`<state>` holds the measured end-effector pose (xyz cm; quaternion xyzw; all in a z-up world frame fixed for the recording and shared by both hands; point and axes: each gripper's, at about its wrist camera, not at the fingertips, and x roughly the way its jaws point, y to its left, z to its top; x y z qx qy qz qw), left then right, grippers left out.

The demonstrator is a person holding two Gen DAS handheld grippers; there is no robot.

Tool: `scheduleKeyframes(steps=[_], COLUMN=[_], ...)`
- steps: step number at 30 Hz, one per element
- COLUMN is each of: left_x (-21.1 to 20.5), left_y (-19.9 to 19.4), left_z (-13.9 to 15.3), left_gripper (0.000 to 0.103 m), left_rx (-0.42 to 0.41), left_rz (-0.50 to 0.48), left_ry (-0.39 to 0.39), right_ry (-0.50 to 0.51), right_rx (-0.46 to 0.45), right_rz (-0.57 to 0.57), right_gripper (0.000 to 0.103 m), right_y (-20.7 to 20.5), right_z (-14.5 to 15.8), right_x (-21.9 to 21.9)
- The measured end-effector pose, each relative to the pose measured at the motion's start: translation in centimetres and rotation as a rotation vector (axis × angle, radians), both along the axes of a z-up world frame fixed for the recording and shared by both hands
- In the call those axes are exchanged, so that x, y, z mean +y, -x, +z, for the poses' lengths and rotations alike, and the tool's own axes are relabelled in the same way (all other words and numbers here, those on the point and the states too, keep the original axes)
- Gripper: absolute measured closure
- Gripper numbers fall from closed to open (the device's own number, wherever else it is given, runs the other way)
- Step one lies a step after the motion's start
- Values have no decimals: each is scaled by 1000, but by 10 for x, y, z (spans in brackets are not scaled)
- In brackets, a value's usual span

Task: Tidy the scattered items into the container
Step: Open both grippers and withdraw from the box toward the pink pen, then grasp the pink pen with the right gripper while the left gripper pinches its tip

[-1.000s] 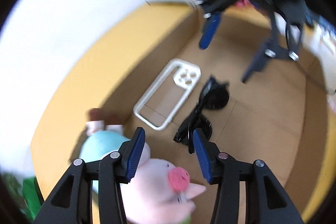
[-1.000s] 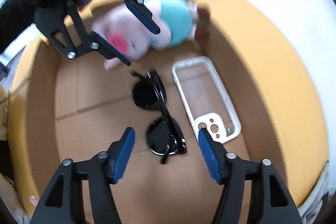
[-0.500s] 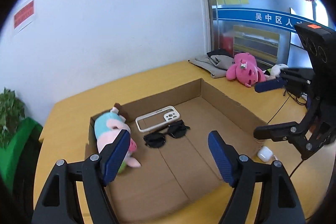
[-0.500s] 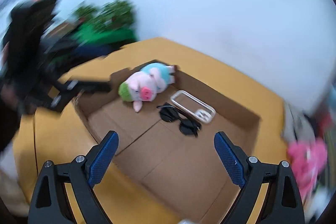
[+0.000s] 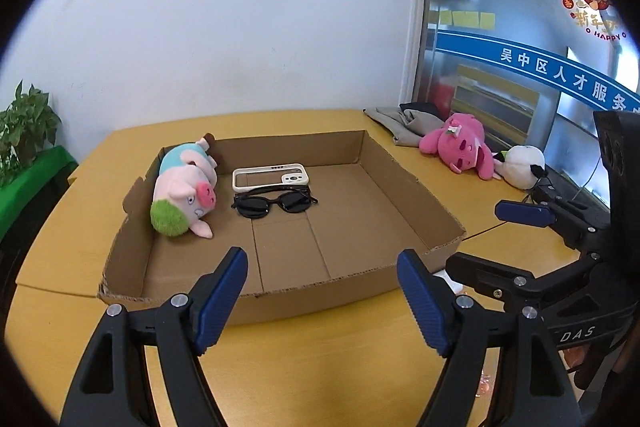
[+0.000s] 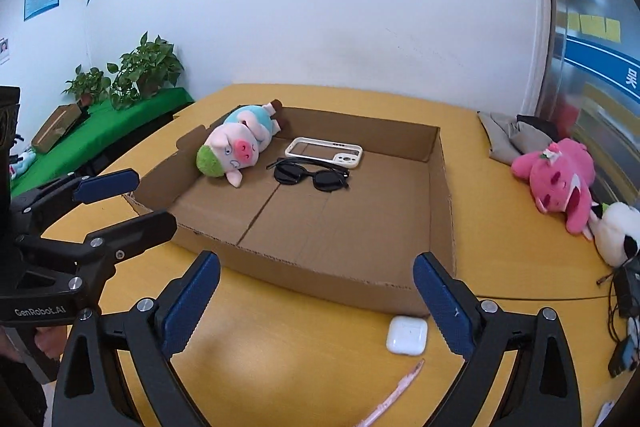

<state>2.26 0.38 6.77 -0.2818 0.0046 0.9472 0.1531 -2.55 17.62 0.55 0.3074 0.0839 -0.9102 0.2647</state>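
A shallow cardboard box (image 5: pixel 320 291) (image 6: pixel 320 277) lies on the yellow table. In it are a pig plush (image 5: pixel 184 191) (image 6: pixel 236 147) at the left, a white phone case (image 5: pixel 272 177) (image 6: pixel 324 151) and black sunglasses (image 5: pixel 274 203) (image 6: pixel 310 175). My left gripper (image 5: pixel 320 259) hangs open and empty before the box's near wall. My right gripper (image 6: pixel 318 263) is beside it, jaws still opening with nothing between them. A white earbud case (image 6: pixel 404 335) and a thin pink stick (image 6: pixel 396 395) lie on the table in front of the box.
A pink plush (image 5: pixel 460 147) (image 6: pixel 560 179), a white plush (image 5: pixel 520 167) (image 6: pixel 616 231) and grey cloth (image 5: pixel 400 123) (image 6: pixel 508 135) sit right of the box. Cables (image 6: pixel 624 307) lie at the right table edge. Potted plants (image 6: pixel 140 67) stand on a green shelf at the left.
Both grippers have drawn back out of the box to its near side and rolled level. Their jaws have spread wider. The pig plush and sunglasses stay lying in the box.
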Motion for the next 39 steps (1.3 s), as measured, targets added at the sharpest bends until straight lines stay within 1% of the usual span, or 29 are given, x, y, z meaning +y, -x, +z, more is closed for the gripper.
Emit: scheduleKeyframes(steps=[5, 8, 9, 11, 15, 17, 20, 24, 26, 28, 29, 30, 31, 33, 35, 36, 37, 38, 39], left_x=[9, 18, 22, 30, 57, 74, 96, 122, 132, 139, 141, 142, 142, 143, 144, 144, 143, 142, 141], left_y=[-5, -6, -6, -7, -12, -15, -19, -24, -28, -32, -32, -33, -33, -35, -38, -40, -41, -41, -42], left_z=[-15, -31, -39, -54, -83, -97, -114, -135, -142, -142, -142, -142, -142, -142, -142, -142, -143, -143, -143], left_gripper=[26, 26, 26, 26, 26, 26, 26, 26, 26, 28, 28, 32, 40, 48, 54, 59, 69, 73, 81], left_rx=[-26, -84, -115, -173, -261, -313, -387, -485, -508, -492, -489, -488, -487, -484, -477, -477, -480, -489, -502], left_rz=[8, -17, -40, -85, -168, -234, -309, -392, -410, -407, -406, -402, -396, -383, -367, -361, -358, -359, -364], left_ry=[0, -5, -14, -35, -18, -19, -36, -62, -57, -14, -1, 6, 13, 33, 57, 61, 58, 47, 32], right_ry=[-1, -4, -11, -24, -24, -25, -36, -32, -47, -68, -80, -91, -104, -121, -136, -140, -141, -145, -148], right_rx=[-13, -58, -84, -156, -277, -327, -369, -383, -374, -365, -360, -356, -350, -339, -328, -323, -318, -313, -308], right_rz=[-6, -30, -53, -141, -267, -285, -276, -272, -279, -274, -269, -266, -262, -255, -247, -241, -233, -230, -226], right_gripper=[4, 4, 4, 4, 4, 4, 4, 6, 7, 8, 10, 12, 12, 15, 19, 21, 21, 25, 36], right_y=[-4, 0, 4, 16, 28, 31, 33, 40, 44, 45, 45, 46, 45, 43, 40, 40, 39, 38, 37], right_z=[-12, -27, -35, -57, -97, -113, -131, -144, -147, -147, -147, -147, -148, -148, -148, -148, -149, -149, -148], right_x=[12, 30, 39, 65, 107, 116, 114, 109, 106, 103, 101, 98, 96, 92, 87, 85, 83, 81, 79])
